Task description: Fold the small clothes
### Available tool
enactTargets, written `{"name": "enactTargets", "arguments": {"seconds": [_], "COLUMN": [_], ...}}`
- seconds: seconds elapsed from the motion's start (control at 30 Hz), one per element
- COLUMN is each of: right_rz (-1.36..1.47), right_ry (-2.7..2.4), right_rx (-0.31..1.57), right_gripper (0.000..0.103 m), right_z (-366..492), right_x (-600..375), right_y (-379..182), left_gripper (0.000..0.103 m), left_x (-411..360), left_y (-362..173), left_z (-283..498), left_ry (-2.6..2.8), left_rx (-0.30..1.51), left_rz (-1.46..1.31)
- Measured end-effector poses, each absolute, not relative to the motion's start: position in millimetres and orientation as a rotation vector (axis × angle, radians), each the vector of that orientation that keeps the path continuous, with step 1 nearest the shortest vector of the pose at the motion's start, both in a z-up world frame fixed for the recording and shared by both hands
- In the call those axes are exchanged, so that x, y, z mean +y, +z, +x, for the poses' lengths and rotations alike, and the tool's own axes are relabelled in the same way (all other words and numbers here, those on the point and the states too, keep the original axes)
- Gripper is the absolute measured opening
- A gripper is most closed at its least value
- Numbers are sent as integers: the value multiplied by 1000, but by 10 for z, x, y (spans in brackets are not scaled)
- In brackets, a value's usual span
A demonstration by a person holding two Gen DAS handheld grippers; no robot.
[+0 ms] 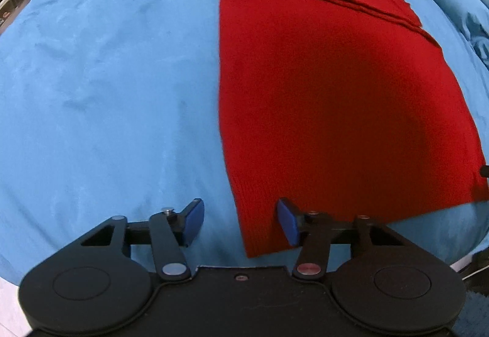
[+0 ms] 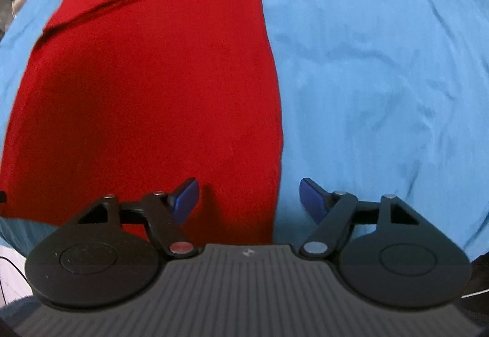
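from the left wrist view, the red knit garment (image 1: pixel 321 98) lies flat on the blue bedcover (image 1: pixel 107 77), filling the right half of the picture, its near hem running toward the camera. the left hand-held gripper (image 1: pixel 241 222) hangs over the near left corner of that hem, jaws apart with nothing pinched; one blue pad (image 1: pixel 287 222) sits over the red cloth, the other over bare cover. the thing looks soft, light and limp, a ribbed knit that will sag and stretch when lifted, not slippery, so i'd judge that corner the sensible place to nip, catching every layer. it is deep red, already narrowed into a long panel, with a folded band lying slantwise across the far end.

from the right wrist view, the same garment fills the left half, its right edge running down between the jaws of the right hand-held gripper (image 2: pixel 249 199). those jaws stand wide apart and empty, one pad above the cloth, one above the cover. the near right corner is the matching hold; whether a pad touches the fabric i cannot tell.
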State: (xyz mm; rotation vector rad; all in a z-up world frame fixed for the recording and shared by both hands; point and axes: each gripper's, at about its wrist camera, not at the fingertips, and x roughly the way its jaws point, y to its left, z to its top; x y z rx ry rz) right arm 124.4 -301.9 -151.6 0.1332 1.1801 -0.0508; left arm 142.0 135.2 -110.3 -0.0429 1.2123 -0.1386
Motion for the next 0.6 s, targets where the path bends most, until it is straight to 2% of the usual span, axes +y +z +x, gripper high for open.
{"name": "enactTargets", "arguments": {"seconds": [0.17, 0.23, 0.47, 0.53, 0.57, 0.6], "right_rz": [129, 130, 134, 131, 131, 136], "right_ry": [-42, -39, -36, -21, -11, 0], "right_rx": [1222, 1228, 1224, 1228, 1232, 1238], "right_gripper": [73, 71, 65, 53, 44, 32], "right_z": [1208, 1215, 1239, 1244, 1252, 1261], "right_x": [-3007, -2975, -2968, -2949, -2953, -2956], "right_y": [-1648, -1680, -1739, -1725, -1719, -1710], "left_gripper": [41, 33, 25, 17, 14, 8], "left_x": [1222, 1162, 1071, 1075, 1089, 1077], "left_y": [-1119, -1137, -1204, -1189, -1176, -1166], "left_z": [1420, 1454, 1591, 1592, 1585, 1604], "left_ry": [-161, -175, -181, -189, -192, -193], "left_rx": [1203, 1205, 1212, 1218, 1222, 1228], "left_rz": [-22, -15, -11, -12, -10, -6]}}
